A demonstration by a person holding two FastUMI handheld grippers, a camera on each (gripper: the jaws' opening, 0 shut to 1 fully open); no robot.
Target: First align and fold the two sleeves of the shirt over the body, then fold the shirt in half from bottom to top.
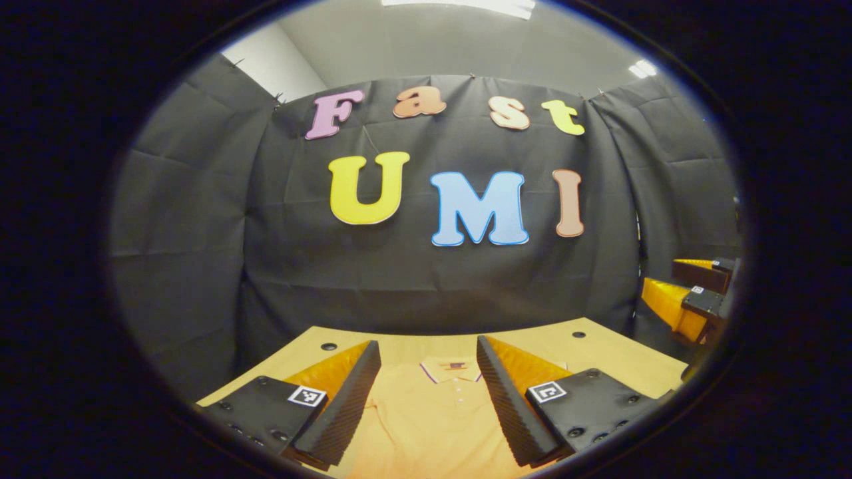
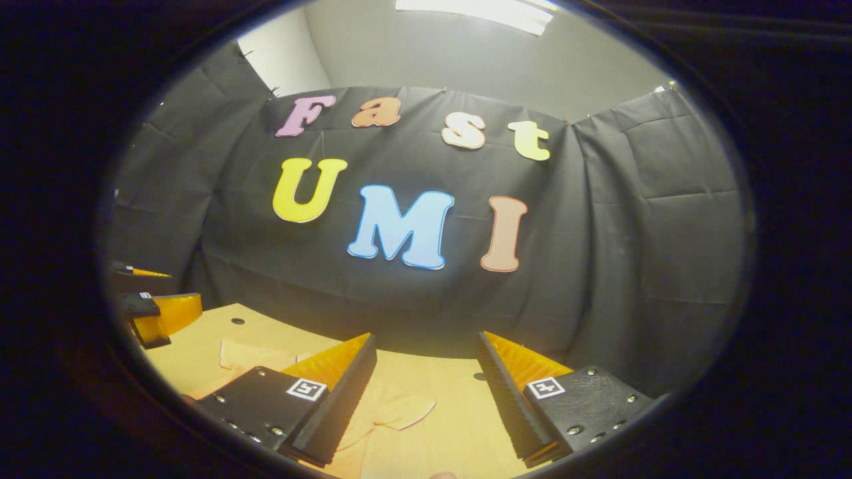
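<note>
Both tools gape empty: left tool (image 1: 427, 399) frames the shirt (image 1: 426, 426) collar (image 1: 451, 368) (buttoned), right tool (image 2: 426, 399) a sleeve (image 2: 396, 409).

Black cloth wall (image 1: 426, 266) behind a wooden table (image 1: 599, 352), ceiling light (image 2: 479, 13) above

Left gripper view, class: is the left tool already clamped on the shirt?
No: the left tool stands open above the shirt, its two fingers wide apart with the collar showing between them.
</note>
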